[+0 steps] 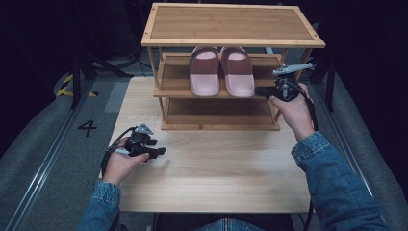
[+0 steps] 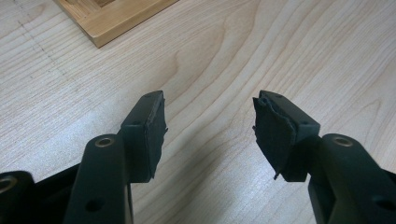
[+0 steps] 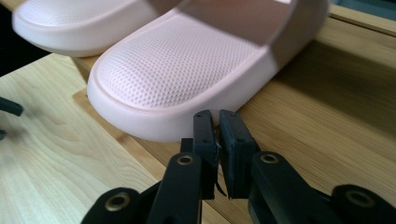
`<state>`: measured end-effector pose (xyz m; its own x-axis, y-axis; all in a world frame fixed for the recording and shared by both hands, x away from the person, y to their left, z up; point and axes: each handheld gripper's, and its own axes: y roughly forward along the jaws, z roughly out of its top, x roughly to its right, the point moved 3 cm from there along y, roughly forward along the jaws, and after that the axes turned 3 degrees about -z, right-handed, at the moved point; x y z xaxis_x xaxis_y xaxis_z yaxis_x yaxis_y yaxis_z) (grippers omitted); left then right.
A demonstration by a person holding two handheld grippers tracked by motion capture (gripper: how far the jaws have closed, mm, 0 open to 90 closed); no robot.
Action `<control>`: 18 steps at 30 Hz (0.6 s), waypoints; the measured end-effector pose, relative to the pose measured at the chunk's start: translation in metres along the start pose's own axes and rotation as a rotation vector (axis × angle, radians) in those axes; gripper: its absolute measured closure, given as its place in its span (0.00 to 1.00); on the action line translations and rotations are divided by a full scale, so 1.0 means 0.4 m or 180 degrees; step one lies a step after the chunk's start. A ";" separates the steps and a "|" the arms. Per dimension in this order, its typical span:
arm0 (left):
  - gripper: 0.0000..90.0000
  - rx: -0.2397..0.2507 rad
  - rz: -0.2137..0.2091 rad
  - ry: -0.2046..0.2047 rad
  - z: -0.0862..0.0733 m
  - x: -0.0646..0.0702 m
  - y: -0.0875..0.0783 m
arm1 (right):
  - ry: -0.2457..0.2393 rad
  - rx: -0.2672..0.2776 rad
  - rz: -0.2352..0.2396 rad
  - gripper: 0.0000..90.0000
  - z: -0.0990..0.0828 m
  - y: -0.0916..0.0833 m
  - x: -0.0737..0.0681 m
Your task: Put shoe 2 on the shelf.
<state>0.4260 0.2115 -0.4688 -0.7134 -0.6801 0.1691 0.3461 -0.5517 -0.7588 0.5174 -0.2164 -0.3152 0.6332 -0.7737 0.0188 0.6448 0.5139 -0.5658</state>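
Pale wood table [image 1: 216,178]; grey floor [image 1: 57,159], dark surroundings.

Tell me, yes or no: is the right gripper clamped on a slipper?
No: in the right gripper view the right gripper has its jaws shut with nothing between them, just beside the near pink slipper's edge.

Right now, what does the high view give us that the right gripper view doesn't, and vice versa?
High view: the whole shoe rack with its three shelves, the left gripper low over the table, and both denim sleeves. Right gripper view: the dimpled texture on the nearer slipper's sole, and the right gripper with its jaws almost together, nothing between them, just short of that slipper's edge. Both: the pink slippers on the middle shelf and the pale table.
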 end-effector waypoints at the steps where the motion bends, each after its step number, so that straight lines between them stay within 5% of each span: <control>1: 0.48 -0.0002 -0.0004 0.0009 0.001 -0.001 0.000 | -0.0005 -0.0005 0.0022 0.95 0.003 0.003 -0.006; 11: 0.48 -0.0002 -0.0042 0.0070 0.018 0.000 0.011 | -0.0098 -0.0005 0.0104 0.93 0.017 0.018 -0.048; 18: 0.48 0.0013 -0.0035 0.0074 0.020 -0.004 0.010 | -0.0080 0.0062 0.0164 0.85 0.014 -0.038 -0.039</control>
<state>0.4332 0.2067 -0.4670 -0.7311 -0.6626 0.1626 0.3406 -0.5610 -0.7545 0.5003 -0.2102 -0.3025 0.6761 -0.7367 0.0108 0.6191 0.5602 -0.5504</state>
